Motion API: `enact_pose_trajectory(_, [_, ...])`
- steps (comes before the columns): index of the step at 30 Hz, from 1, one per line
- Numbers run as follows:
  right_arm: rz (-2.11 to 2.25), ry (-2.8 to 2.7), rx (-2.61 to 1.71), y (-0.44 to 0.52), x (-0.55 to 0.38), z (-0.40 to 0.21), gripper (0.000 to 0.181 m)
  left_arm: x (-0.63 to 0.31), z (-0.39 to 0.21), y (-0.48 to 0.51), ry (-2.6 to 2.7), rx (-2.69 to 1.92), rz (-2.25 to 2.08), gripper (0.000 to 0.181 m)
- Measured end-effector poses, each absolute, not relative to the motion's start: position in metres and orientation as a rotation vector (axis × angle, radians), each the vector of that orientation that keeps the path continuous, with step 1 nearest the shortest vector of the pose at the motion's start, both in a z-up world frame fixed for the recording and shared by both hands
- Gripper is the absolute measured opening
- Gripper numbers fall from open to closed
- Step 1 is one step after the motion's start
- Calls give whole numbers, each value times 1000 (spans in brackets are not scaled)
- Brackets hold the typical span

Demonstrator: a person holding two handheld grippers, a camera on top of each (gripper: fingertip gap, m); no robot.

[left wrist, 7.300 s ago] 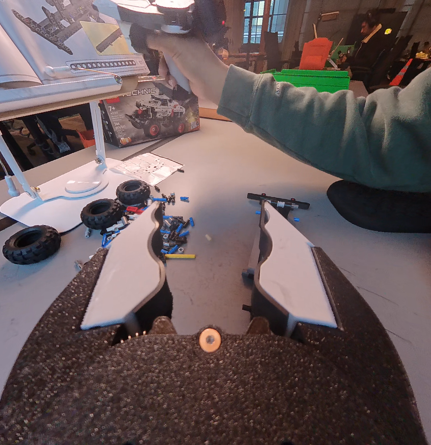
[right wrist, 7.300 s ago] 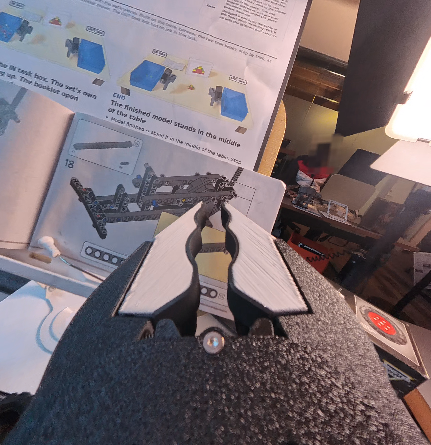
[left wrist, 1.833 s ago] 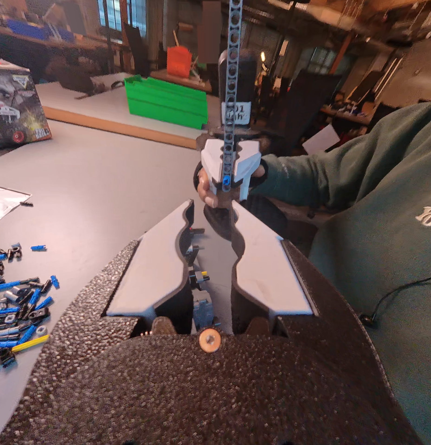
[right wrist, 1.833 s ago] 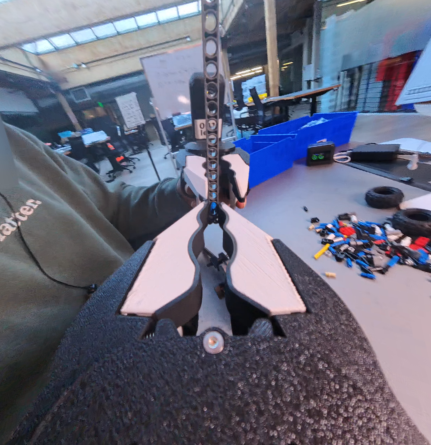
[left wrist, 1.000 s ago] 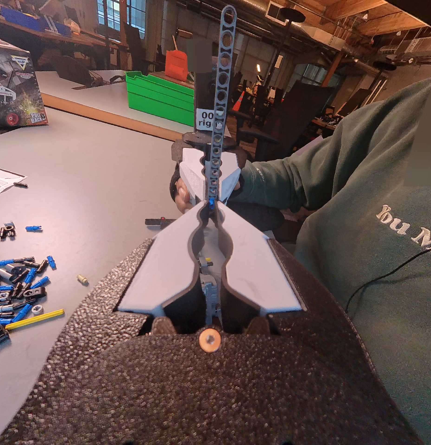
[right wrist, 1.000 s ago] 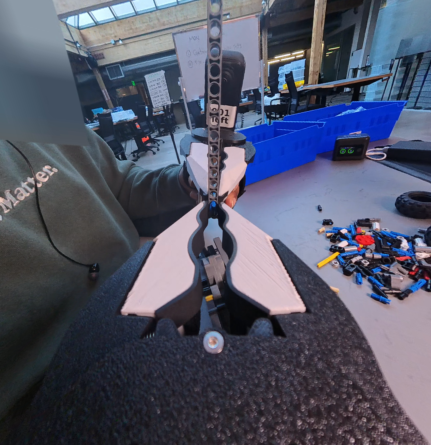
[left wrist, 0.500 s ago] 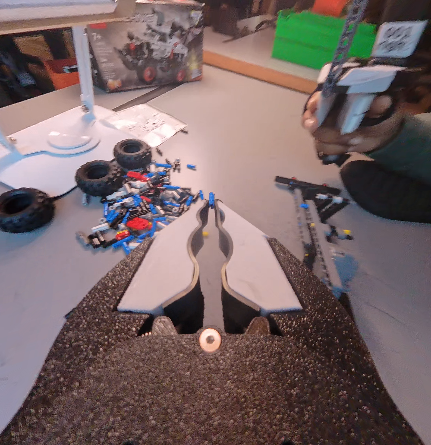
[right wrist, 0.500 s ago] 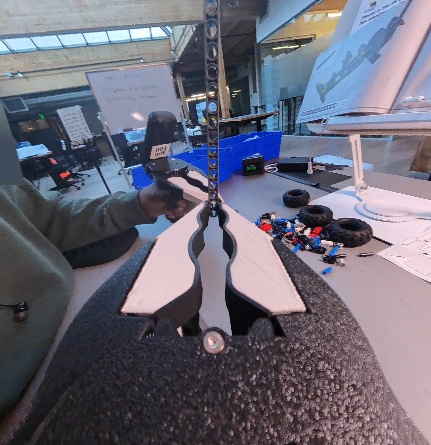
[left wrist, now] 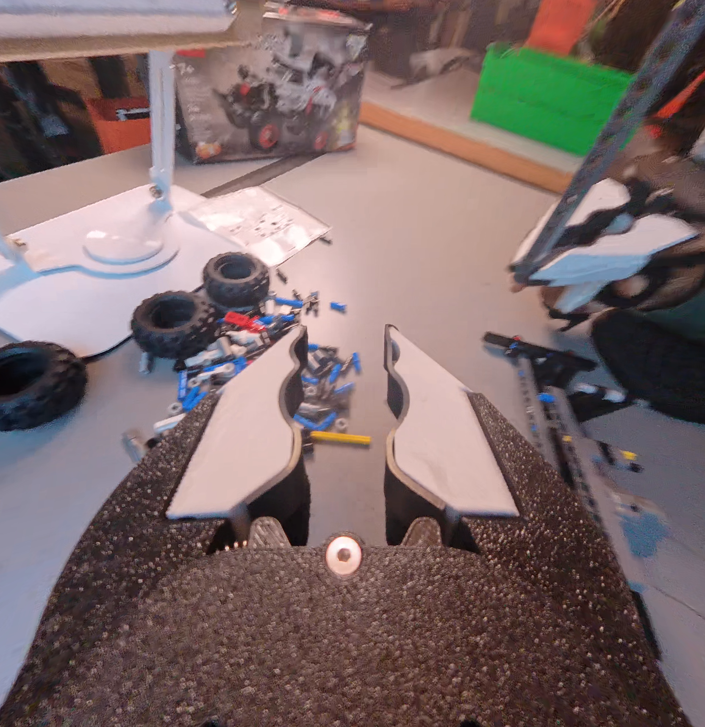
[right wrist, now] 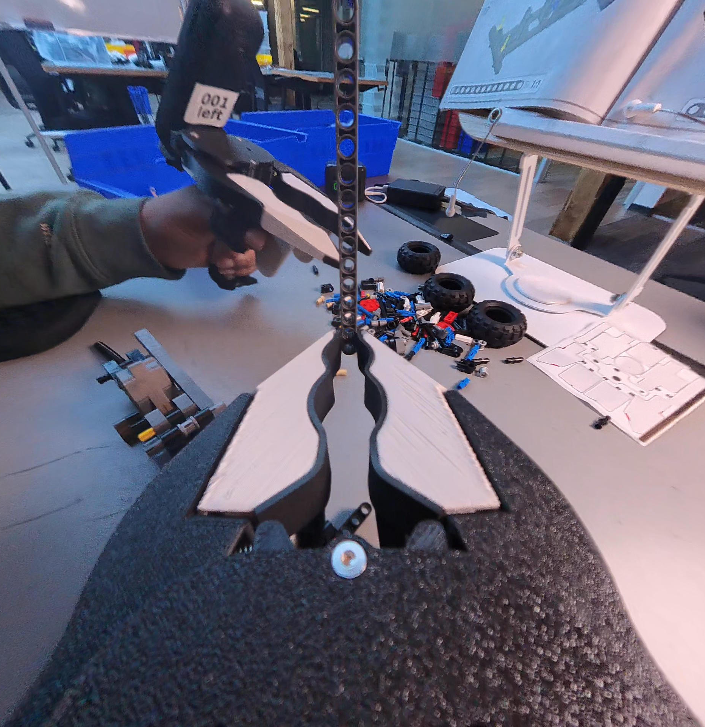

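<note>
The left gripper (left wrist: 345,334) hangs over the grey table (left wrist: 421,220) with its two fingers spread apart and nothing between them. Just below and ahead of its tips lies a heap of small blue, black and red building pieces (left wrist: 264,354), with a yellow rod (left wrist: 341,438) at the near edge of the heap. Three black rubber tyres (left wrist: 169,322) sit to the left of the heap, two of them touching it, beside the white base of a book stand (left wrist: 106,251). A printed sheet (left wrist: 260,224) lies flat behind the tyres, and a toy box (left wrist: 270,90) stands farther back. To the right of the gripper a partly built black and grey frame (left wrist: 555,405) lies on the table.

The right gripper (right wrist: 347,340) has its fingers pressed together on the bottom end of a long black beam with holes (right wrist: 346,177), which stands upright above the tips. In its view the left gripper (right wrist: 343,251) shows behind the beam, held in a hand (right wrist: 185,232) in a green sleeve, pointing down toward the heap (right wrist: 402,318). The frame (right wrist: 154,393) lies to the left of the right gripper, and blue bins (right wrist: 264,141) stand at the far side of the table
</note>
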State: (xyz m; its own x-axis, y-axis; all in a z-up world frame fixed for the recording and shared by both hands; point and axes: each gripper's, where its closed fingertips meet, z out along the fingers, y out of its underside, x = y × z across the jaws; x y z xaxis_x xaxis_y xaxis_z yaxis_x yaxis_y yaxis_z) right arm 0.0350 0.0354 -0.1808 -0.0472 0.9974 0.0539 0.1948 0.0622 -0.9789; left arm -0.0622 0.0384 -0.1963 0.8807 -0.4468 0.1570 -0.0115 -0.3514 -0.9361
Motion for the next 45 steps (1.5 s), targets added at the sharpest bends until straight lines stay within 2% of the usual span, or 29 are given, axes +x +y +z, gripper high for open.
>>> enact_pose_trajectory(5, [709,-1515,-1176,41,33,-197,6,-17,-168,-1,400,-1726,-869,39])
enact_pose_trajectory(10, [417,-1586,-1018,33,27,-203,6,11,-163,-8,471,-1708,-847,38])
enact_pose_trajectory(11, [375,-1597,-989,31,27,-203,7,14,-164,-8,481,-1715,-823,33])
enact_pose_trajectory(13, [300,-1604,-946,31,27,-203,6,15,-165,-9,499,-1723,-792,10])
enact_pose_trajectory(30, [292,-1514,-839,17,29,-176,7,5,-141,-11,415,-1613,-785,7])
enact_pose_trajectory(34, [246,-1523,-816,14,28,-178,6,4,-137,-9,342,-1585,-845,20])
enact_pose_trajectory(35, [246,-1524,-812,13,28,-178,6,5,-137,-10,344,-1585,-870,9])
enact_pose_trajectory(39, [249,-1508,-823,13,28,-176,6,2,-140,-8,344,-1616,-848,7])
enact_pose_trajectory(43, [243,-1489,-820,15,30,-172,6,0,-137,-9,337,-1611,-846,23])
enact_pose_trajectory(44, [241,-1491,-817,14,30,-172,6,1,-137,-9,339,-1612,-846,22])
enact_pose_trajectory(45, [236,-1491,-813,14,30,-172,6,2,-138,-10,350,-1622,-848,9])
